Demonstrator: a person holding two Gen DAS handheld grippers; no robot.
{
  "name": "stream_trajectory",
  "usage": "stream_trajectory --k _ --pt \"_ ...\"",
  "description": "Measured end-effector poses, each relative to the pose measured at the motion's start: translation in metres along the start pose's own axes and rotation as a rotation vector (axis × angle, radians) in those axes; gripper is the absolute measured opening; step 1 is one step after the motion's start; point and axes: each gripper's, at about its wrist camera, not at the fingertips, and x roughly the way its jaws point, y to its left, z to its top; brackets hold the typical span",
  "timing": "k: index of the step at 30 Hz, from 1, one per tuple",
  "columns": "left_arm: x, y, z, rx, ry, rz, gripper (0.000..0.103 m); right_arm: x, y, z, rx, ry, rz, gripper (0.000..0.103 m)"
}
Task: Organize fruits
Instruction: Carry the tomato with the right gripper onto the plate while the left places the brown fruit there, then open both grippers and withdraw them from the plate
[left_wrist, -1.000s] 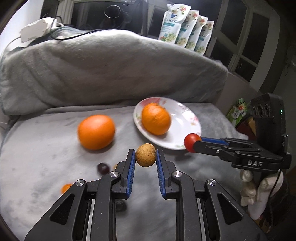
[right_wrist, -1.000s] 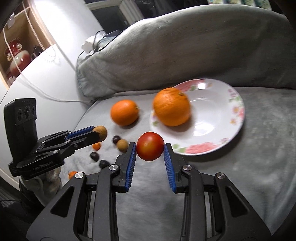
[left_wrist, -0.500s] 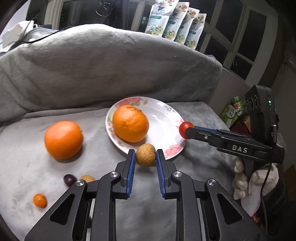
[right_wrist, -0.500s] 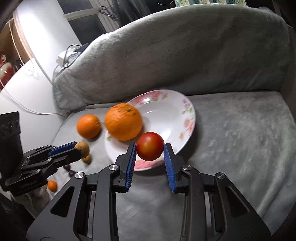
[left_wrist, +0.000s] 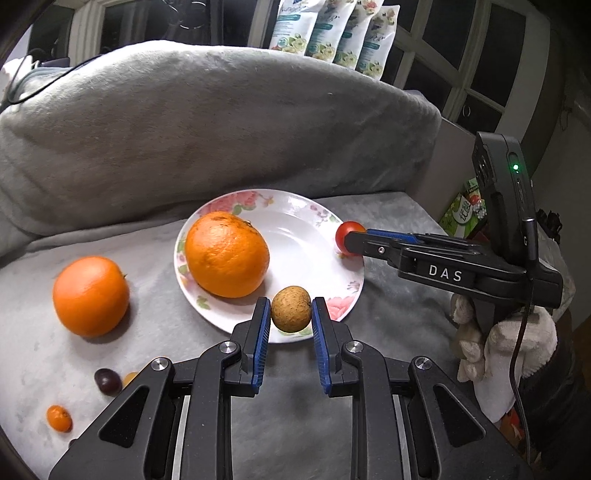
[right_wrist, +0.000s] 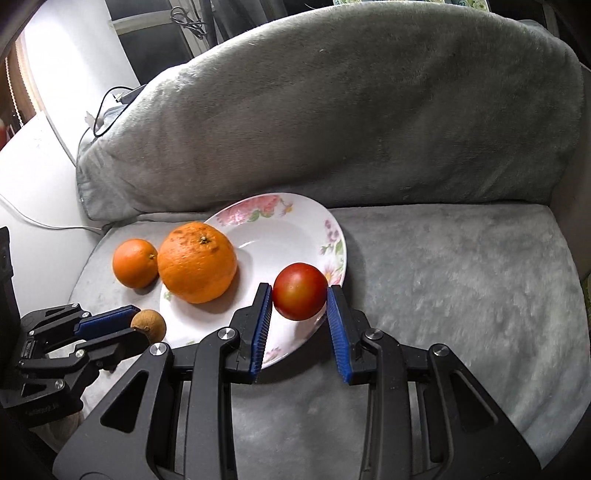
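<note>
A white floral plate (left_wrist: 314, 229) (right_wrist: 280, 236) lies on the grey cushion seat with a big orange (left_wrist: 226, 254) (right_wrist: 197, 262) on its left side. My left gripper (left_wrist: 290, 314) is shut on a small brown round fruit (left_wrist: 291, 309) (right_wrist: 149, 325), held just over the plate's near rim. My right gripper (right_wrist: 300, 295) is shut on a small red tomato (right_wrist: 300, 291) (left_wrist: 347, 236) at the plate's right rim. A second orange (left_wrist: 90, 295) (right_wrist: 135, 263) rests on the cushion left of the plate.
A dark grape (left_wrist: 108, 381), a small yellow fruit (left_wrist: 130, 378) and a tiny orange fruit (left_wrist: 59, 418) lie on the seat at the near left. The grey back cushion (left_wrist: 207, 129) rises behind the plate. A gloved hand (left_wrist: 517, 339) holds the right gripper. Pouches (left_wrist: 332, 33) stand by the window.
Both grippers have moved in over the plate with their fruits still held: the brown fruit now hangs over the near rim, the tomato at the right rim.
</note>
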Motion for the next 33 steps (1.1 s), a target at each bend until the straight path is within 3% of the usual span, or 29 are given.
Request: stream_trajectory --k 8,10,11,13,16,18,21,33 --pt "0.004 -0.001 0.001 0.000 -0.003 0.009 0.022 0.002 0.000 0.003 0.003 -0.013 -0.003 0.032" --pt "0.003 -0.003 0.002 0.010 -0.009 0.015 0.035 0.001 0.000 0.004 0.004 -0.021 -0.006 0.033" --pt "0.002 -0.005 0.002 0.016 -0.014 0.017 0.045 0.001 0.001 0.006 0.004 -0.023 -0.008 0.037" --pt "0.001 -0.006 0.002 0.023 -0.020 0.023 0.054 -0.002 0.000 0.006 0.012 -0.041 -0.012 0.070" --pt "-0.001 -0.006 0.002 0.031 -0.022 0.030 0.058 -0.008 0.000 0.006 0.032 -0.071 -0.017 0.077" --pt "-0.002 -0.007 0.002 0.034 -0.024 0.035 0.066 -0.011 0.000 0.007 0.038 -0.079 -0.028 0.081" --pt "-0.003 -0.006 0.003 0.037 -0.025 0.038 0.067 -0.015 0.000 0.008 0.042 -0.099 -0.035 0.090" --pt "-0.011 -0.004 0.000 0.035 -0.029 0.051 0.071 -0.021 0.005 0.008 0.034 -0.110 -0.045 0.093"
